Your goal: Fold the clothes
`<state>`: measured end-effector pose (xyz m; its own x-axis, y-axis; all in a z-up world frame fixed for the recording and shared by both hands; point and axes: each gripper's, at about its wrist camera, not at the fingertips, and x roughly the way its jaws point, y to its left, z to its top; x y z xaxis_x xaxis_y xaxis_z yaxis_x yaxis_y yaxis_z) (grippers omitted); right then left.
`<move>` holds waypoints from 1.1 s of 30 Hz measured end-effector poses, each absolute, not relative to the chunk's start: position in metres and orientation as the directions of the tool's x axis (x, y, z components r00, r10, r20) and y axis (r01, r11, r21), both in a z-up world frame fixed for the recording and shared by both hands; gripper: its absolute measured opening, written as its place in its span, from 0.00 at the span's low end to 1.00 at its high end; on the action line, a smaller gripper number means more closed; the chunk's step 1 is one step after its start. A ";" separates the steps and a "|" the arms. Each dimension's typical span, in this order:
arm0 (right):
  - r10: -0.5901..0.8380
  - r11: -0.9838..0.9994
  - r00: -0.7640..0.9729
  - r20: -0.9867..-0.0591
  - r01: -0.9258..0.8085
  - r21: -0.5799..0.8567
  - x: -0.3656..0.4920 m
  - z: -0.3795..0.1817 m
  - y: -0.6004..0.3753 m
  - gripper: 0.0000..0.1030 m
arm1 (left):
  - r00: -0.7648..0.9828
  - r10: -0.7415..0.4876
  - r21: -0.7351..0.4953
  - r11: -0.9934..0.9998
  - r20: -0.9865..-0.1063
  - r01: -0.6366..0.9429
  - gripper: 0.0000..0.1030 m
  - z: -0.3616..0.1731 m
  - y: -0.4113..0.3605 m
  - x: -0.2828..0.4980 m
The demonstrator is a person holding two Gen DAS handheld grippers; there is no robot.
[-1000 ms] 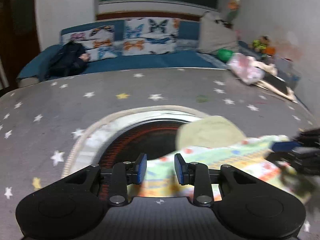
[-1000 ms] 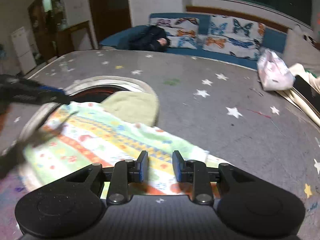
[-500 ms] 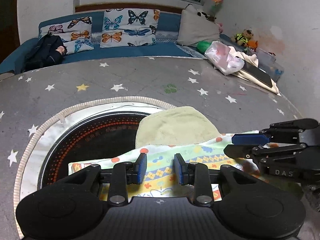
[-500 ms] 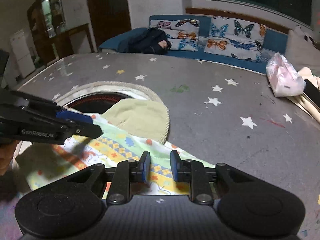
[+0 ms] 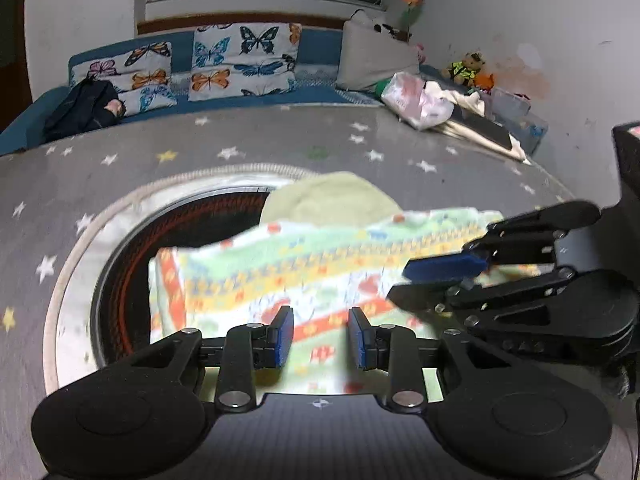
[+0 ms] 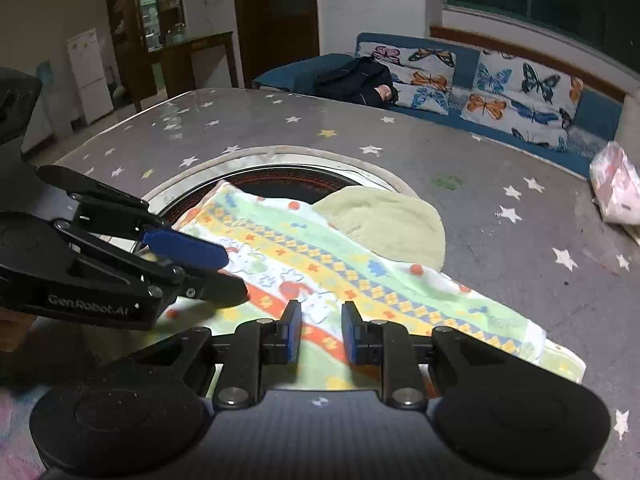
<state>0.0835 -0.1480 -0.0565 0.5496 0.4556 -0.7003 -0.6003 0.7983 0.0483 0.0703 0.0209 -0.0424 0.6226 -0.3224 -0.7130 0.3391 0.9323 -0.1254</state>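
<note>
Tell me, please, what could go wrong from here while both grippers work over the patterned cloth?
1. The left gripper and right gripper sit close together over the patterned cloth, so they might collide.
2. The cloth overlaps the pale green cloth, which may get dragged along.
3. One end lies over the dark round inset and could snag its rim.

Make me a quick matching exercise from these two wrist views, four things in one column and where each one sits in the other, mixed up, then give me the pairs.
Things
1. patterned cloth
2. pale green cloth
3. dark jacket
4. pink plastic bag

Places
A. on the blue sofa
B. at the table's far right edge
C. spread in front of both grippers
D. just beyond the patterned one, beside the round cooktop

Pairs: 1-C, 2-D, 3-A, 4-B
</note>
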 end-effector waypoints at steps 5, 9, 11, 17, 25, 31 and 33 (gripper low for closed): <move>0.478 0.773 0.530 -0.701 -0.633 0.048 0.063 -0.054 -0.143 0.21 | 0.628 -0.326 -0.122 0.930 -0.707 0.347 0.32 -0.044 0.019 0.060; 0.494 0.764 0.519 -0.698 -0.642 0.064 0.051 -0.053 -0.144 0.21 | 0.630 -0.316 -0.125 0.936 -0.709 0.328 0.33 -0.047 0.025 0.055; 0.495 0.766 0.521 -0.696 -0.640 0.066 0.047 -0.053 -0.148 0.21 | 0.633 -0.310 -0.126 0.939 -0.709 0.319 0.33 -0.047 0.028 0.053; 0.467 0.807 0.556 -0.688 -0.586 0.075 0.031 -0.052 -0.177 0.21 | 0.643 -0.295 -0.117 0.945 -0.707 0.304 0.33 -0.046 0.032 0.047; 0.415 0.859 0.589 -0.694 -0.504 0.086 0.012 -0.053 -0.223 0.24 | 0.650 -0.279 -0.099 0.949 -0.707 0.300 0.33 -0.047 0.032 0.045; 0.375 0.873 0.618 -0.691 -0.486 0.040 0.013 -0.038 -0.236 0.24 | 0.653 -0.312 -0.119 0.939 -0.690 0.323 0.34 -0.034 0.024 0.040; 0.372 0.880 0.636 -0.676 -0.473 0.039 0.023 -0.033 -0.236 0.25 | 0.653 -0.332 -0.124 0.931 -0.681 0.344 0.34 -0.031 0.016 0.039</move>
<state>0.0232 -0.2355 -0.0334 0.6359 0.3717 -0.6764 -0.4726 0.8804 0.0394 0.0395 0.0159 -0.0310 0.6526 -0.3321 -0.6810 0.3443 0.9307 -0.1239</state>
